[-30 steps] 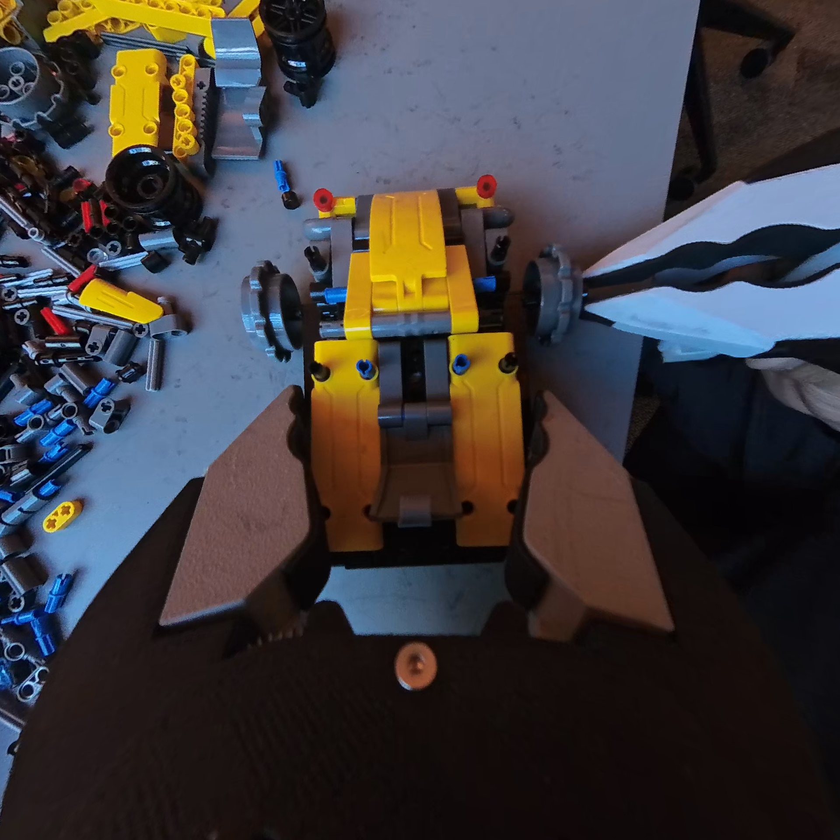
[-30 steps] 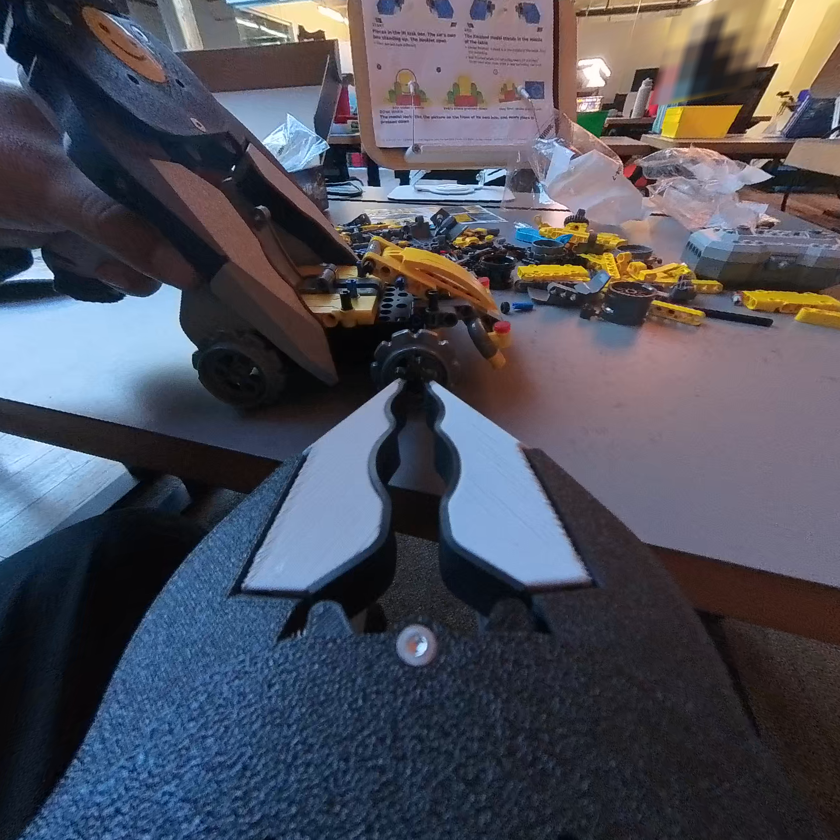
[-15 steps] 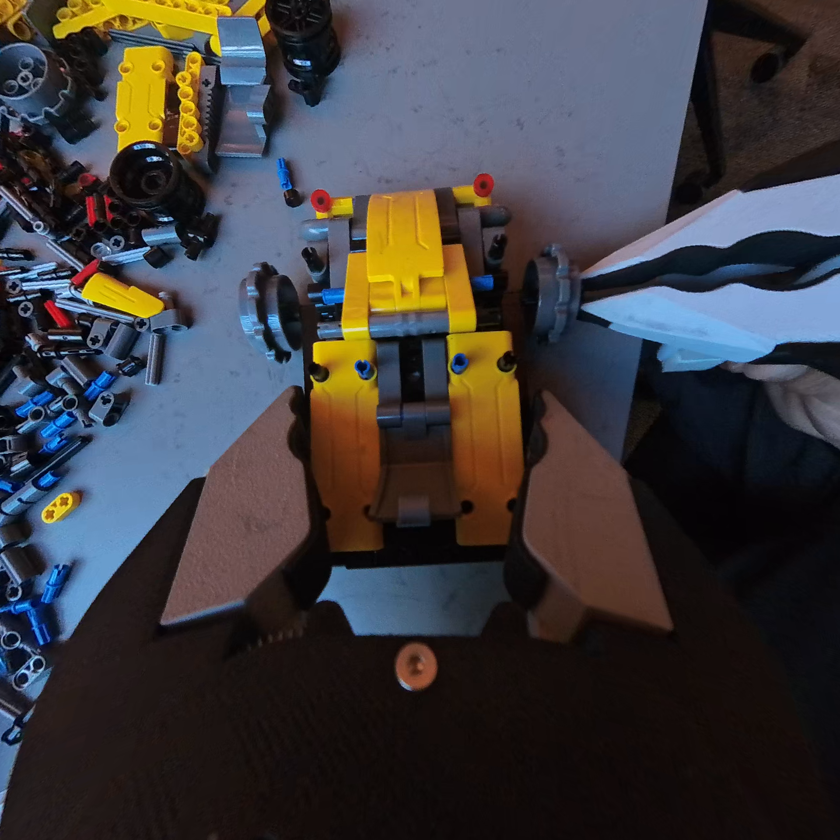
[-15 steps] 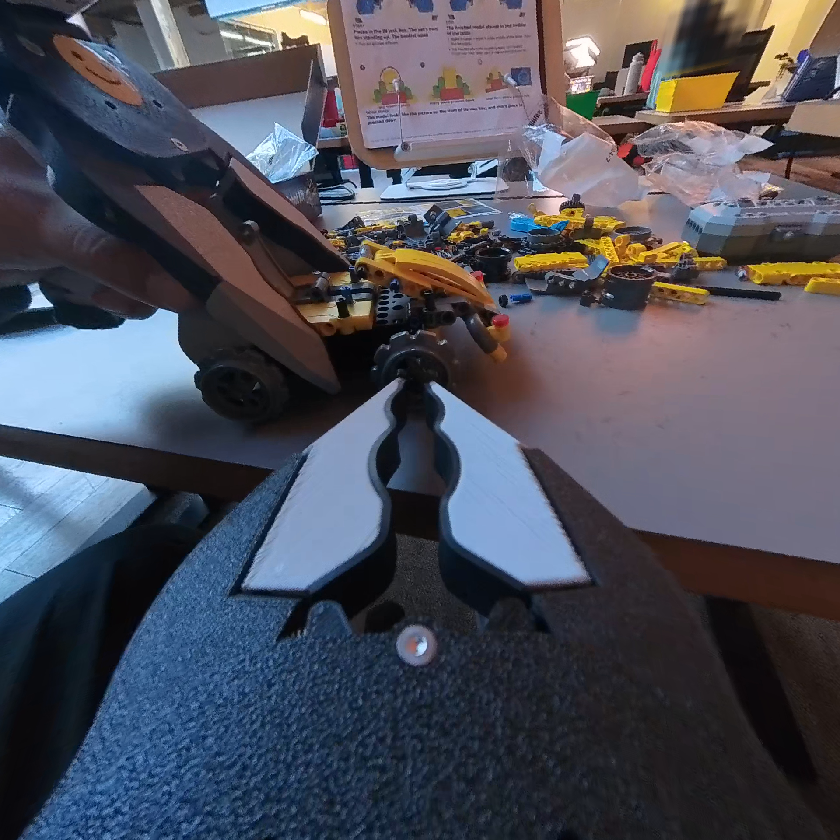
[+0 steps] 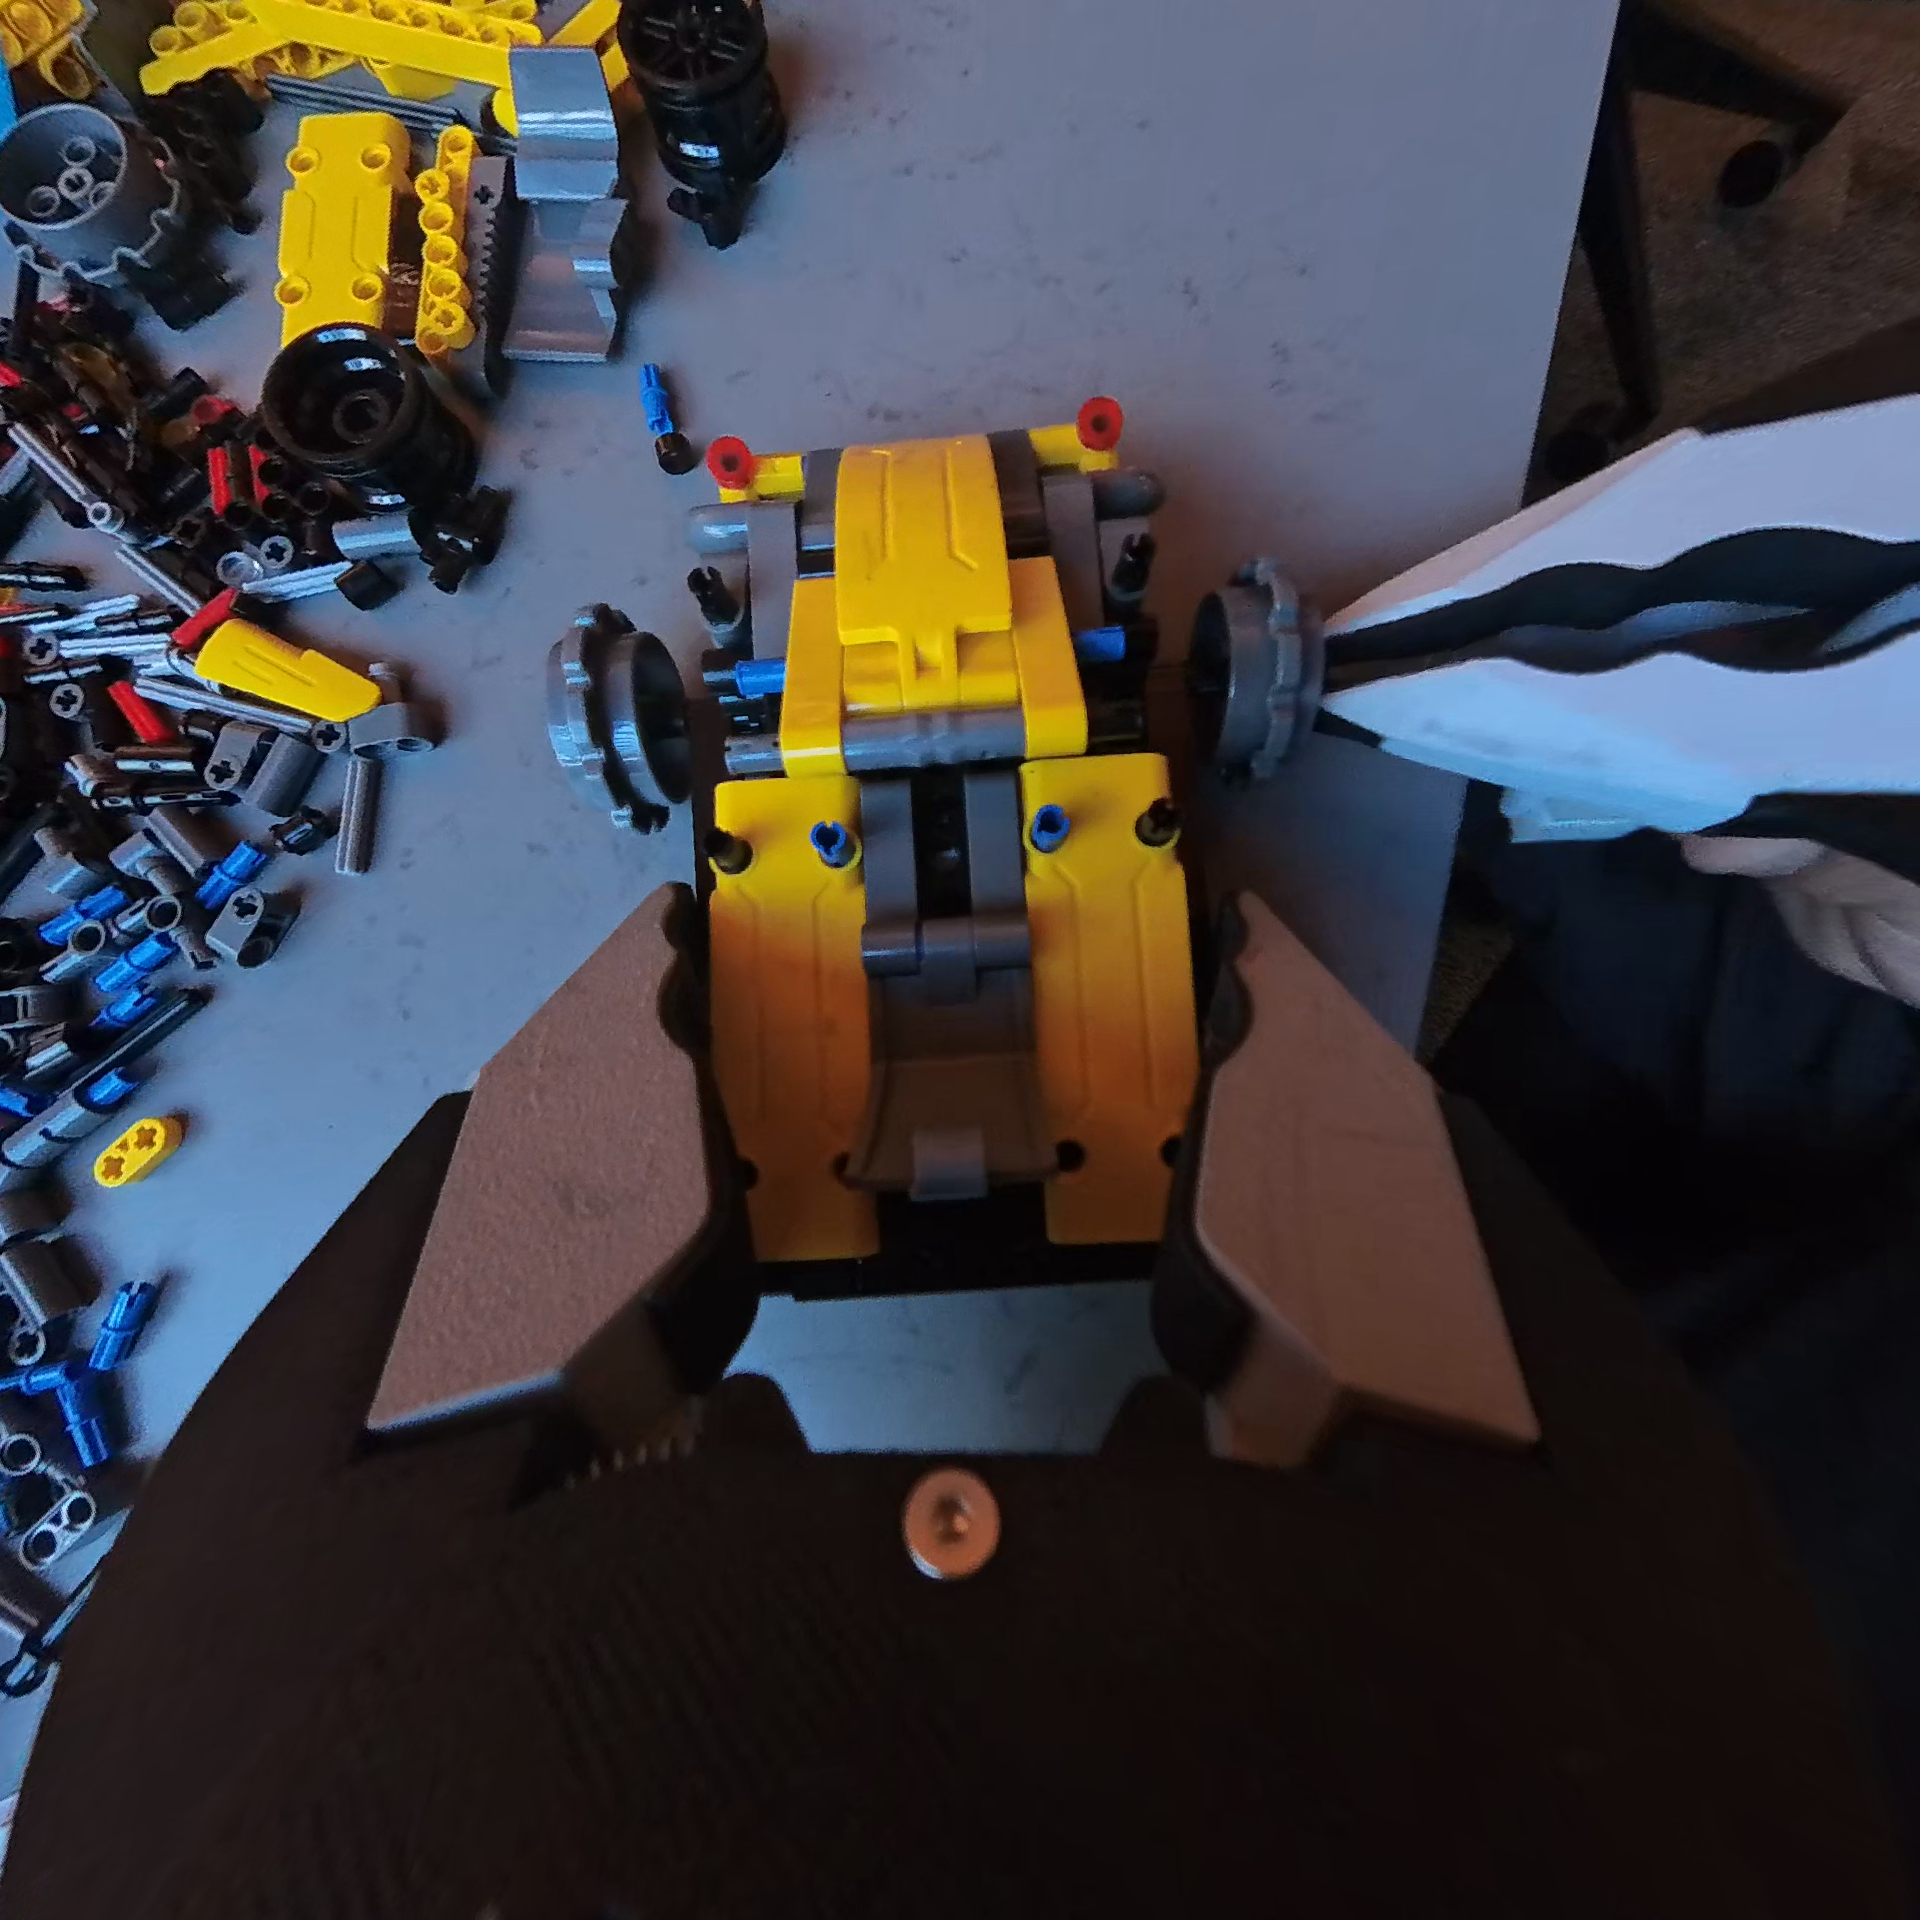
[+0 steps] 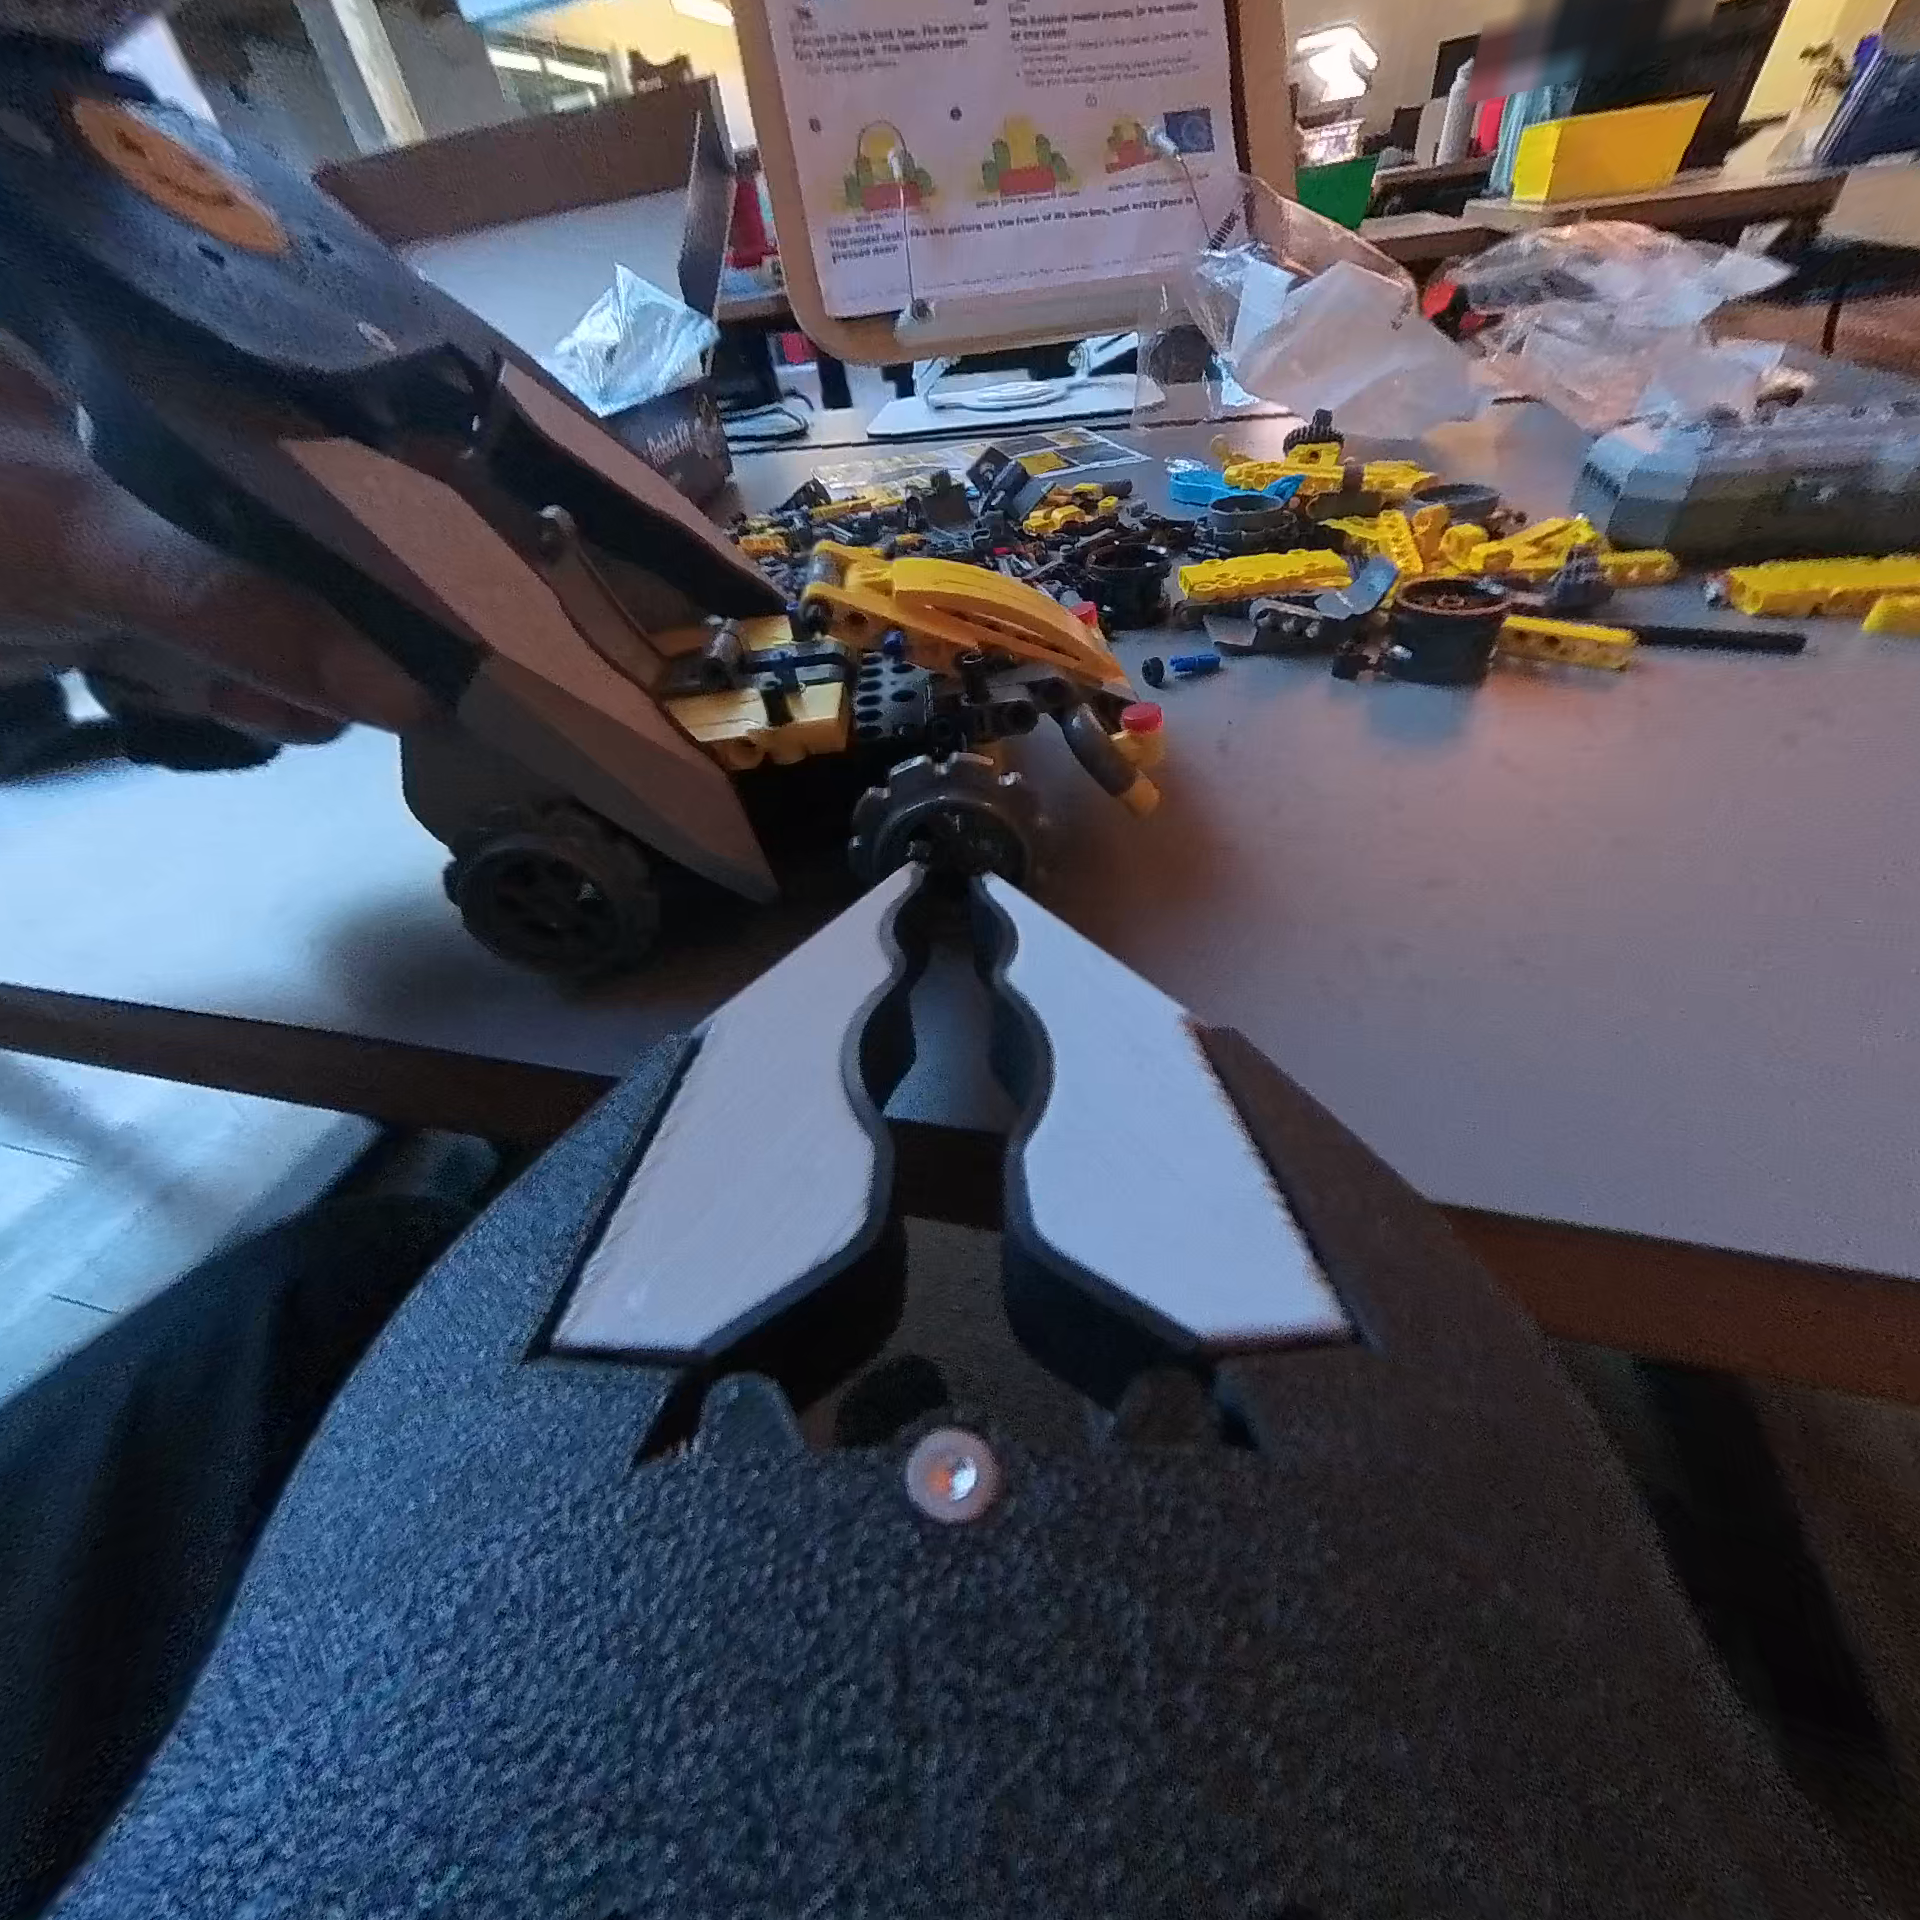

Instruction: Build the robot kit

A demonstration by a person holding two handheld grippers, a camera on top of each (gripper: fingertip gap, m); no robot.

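- Left gripper: brown fingers clamp the rear flanks of the yellow brick-built car, one finger against each side. Jaws stand wide, but they are closed on the car body; the hold looks firm and square.
- Right gripper: white fingers are drawn nearly together, and their tips appear to pinch a small dark stub at the hub of the grey wheel rim on the car's near side. Whether the tips grip the stub or only touch it cannot be told.
- Car position: it stands on the grey table, close to the table's near edge. A black tyre is fitted at the rear; the front rim by the right gripper is bare. A matching grey rim sits on the far side of the car.
- Surroundings: a heap of loose yellow, black, grey and blue parts lies beside the car, with a loose black wheel among them. A stand holding a printed sheet and crumpled clear bags lie beyond.
- Assessment, work at the rim: keep the right gripper in line with the axle, so any push or pull runs straight and does not bend it.
- Assessment, support: the left gripper should resist that force without squeezing harder; the side panels may pop off.
- Risk: the car sits near the table edge, so a slip could send it off.
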